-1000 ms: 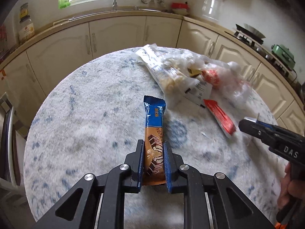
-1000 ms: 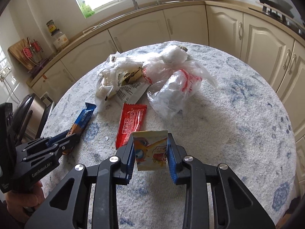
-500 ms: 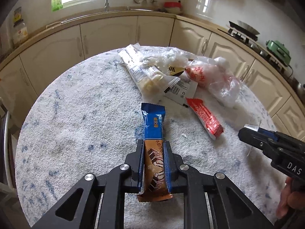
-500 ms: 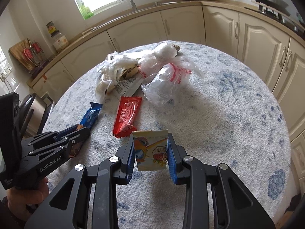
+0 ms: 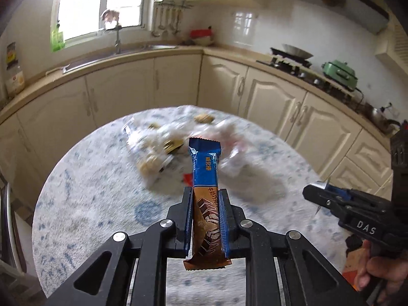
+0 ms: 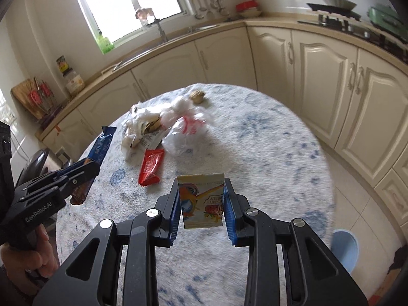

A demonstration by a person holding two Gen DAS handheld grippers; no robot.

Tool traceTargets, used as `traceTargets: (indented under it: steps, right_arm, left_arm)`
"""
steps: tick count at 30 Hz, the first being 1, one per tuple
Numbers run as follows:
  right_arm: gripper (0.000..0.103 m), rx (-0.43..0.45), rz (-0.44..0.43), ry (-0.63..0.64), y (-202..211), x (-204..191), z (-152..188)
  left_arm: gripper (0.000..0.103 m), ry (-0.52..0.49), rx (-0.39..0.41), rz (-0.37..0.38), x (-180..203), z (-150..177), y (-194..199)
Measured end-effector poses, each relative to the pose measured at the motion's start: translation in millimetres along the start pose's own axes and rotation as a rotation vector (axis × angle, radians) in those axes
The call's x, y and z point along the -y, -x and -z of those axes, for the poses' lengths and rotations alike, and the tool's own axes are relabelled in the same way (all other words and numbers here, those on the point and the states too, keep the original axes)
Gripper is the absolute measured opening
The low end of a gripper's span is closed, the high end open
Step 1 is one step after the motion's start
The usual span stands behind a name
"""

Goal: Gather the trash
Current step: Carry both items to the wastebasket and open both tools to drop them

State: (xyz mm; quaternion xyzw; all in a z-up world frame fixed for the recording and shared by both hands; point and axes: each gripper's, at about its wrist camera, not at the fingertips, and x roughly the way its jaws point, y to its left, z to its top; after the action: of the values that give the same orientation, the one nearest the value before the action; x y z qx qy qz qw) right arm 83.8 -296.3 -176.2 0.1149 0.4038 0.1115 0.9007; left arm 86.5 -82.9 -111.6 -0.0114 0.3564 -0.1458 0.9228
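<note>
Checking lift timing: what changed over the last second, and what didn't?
Both claws rose off the round blue-speckled table with their loads. The left claw lifted the blue-and-brown snack bar wrapper, which earlier lay on the tabletop. The right claw raised the small yellow printed sachet. Both grips unchanged. The red wrapper and the clear plastic bag pile stayed on the table.

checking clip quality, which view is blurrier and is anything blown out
Left wrist view: table and trash pile smeared, held blue wrapper sharp. Right wrist view: milder blur, red wrapper readable. Window overexposed in both.
</note>
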Motion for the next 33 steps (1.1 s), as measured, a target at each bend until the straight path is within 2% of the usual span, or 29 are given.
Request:
traceTargets:
  steps: [9,16,24,33]
  right_arm:
    - [0.03,0.099,0.111,-0.127,71.8,72.8,9.6]
    - [0.03,0.137,0.259,-0.249,123.0,146.3,36.4]
    - [0.03,0.133,0.403,-0.378,159.9,226.8,70.5]
    - [0.03,0.069,0.437,-0.508,146.6,288.0,101.7]
  left_arm:
    - [0.015,-0.137,0.068,0.15,84.3,-11.7,23.8]
    - [0.015,-0.24,0.04,0.301,160.9,-9.4,-0.6]
    - [0.015,-0.332,-0.124,0.479,255.3,7.1,-56.4]
    - [0.015,-0.374,-0.331,0.557,323.1,36.1,-124.9]
